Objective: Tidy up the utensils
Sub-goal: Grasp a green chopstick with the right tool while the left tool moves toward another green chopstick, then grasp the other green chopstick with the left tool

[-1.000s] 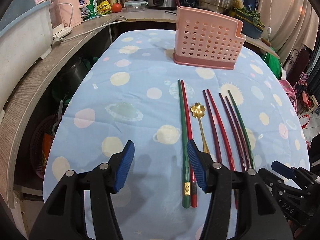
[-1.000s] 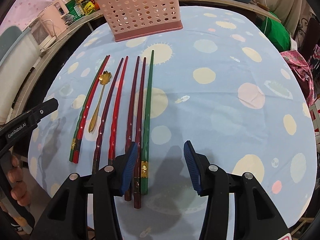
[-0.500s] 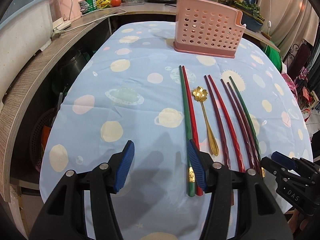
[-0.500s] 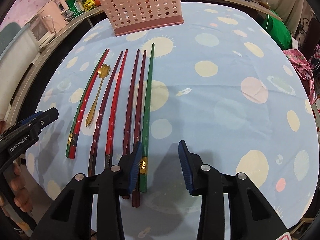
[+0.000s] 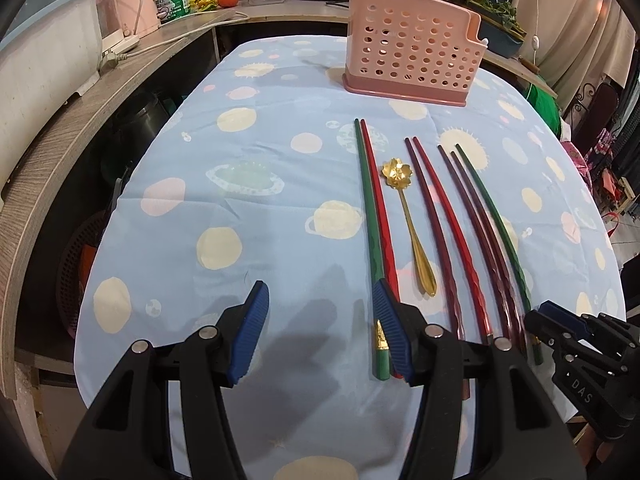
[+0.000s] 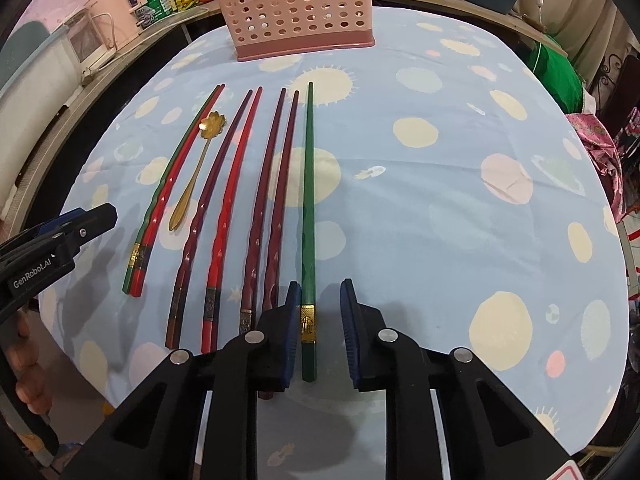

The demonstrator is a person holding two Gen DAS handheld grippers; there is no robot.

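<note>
Nothing's in the pink basket (image 6: 294,8) yet, by the look of it; it stands far ahead of both grippers, well beyond the chopstick tips, so the whole sorting job is still to come. Every utensil lies flat on the bench (image 6: 440,208): seven chopsticks in a row and the gold spoon (image 5: 408,224) tucked among them. The right gripper (image 6: 320,334) is spread, its blue pads either side of the butt end of the lone green chopstick (image 6: 308,216), not yet pinching it. A second ago that chopstick lay off to the left of those pads, so the gripper has shifted over and forward to straddle it. The left gripper (image 5: 320,334) hangs wide open, with the green-and-red pair (image 5: 374,216) at its right pad, and has drawn back a touch.
</note>
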